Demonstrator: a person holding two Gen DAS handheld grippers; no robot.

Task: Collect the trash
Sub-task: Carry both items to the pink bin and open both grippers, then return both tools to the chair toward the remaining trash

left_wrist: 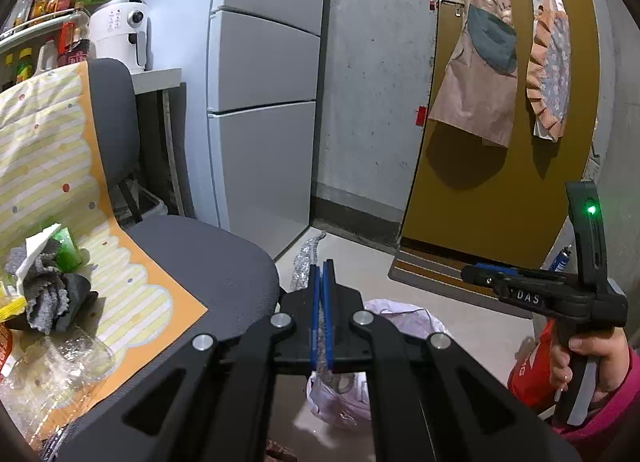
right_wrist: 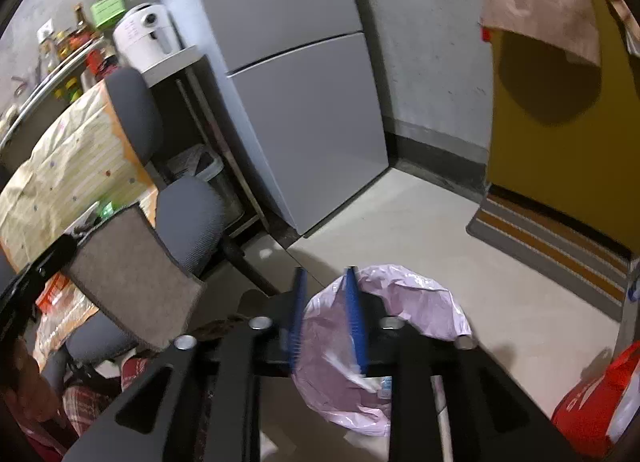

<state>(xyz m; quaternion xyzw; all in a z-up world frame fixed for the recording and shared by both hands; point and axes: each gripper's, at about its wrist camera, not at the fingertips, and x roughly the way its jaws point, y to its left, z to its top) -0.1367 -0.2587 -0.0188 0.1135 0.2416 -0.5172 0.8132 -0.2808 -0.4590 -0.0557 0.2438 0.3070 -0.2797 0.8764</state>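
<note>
Left gripper (left_wrist: 322,274) fingers are seen pressed nearly together, a thin bit of pale material apparently pinched low between the blue pads. Pink trash bag (left_wrist: 344,394) is seen on the floor directly below and just past the fingertips. Chair seat edge (left_wrist: 240,262) lies just left of the fingers; trash pile (left_wrist: 48,278) on the paper mat (left_wrist: 132,282) sits further left. Bare floor is seen ahead, toward the doormat (left_wrist: 432,274).

Right gripper (right_wrist: 325,274) fingers are held apart, nothing clamped; the bag (right_wrist: 400,302) lies beneath and right of them. Open floor (right_wrist: 440,221) is seen ahead; red bag (right_wrist: 592,402) at lower right.
</note>
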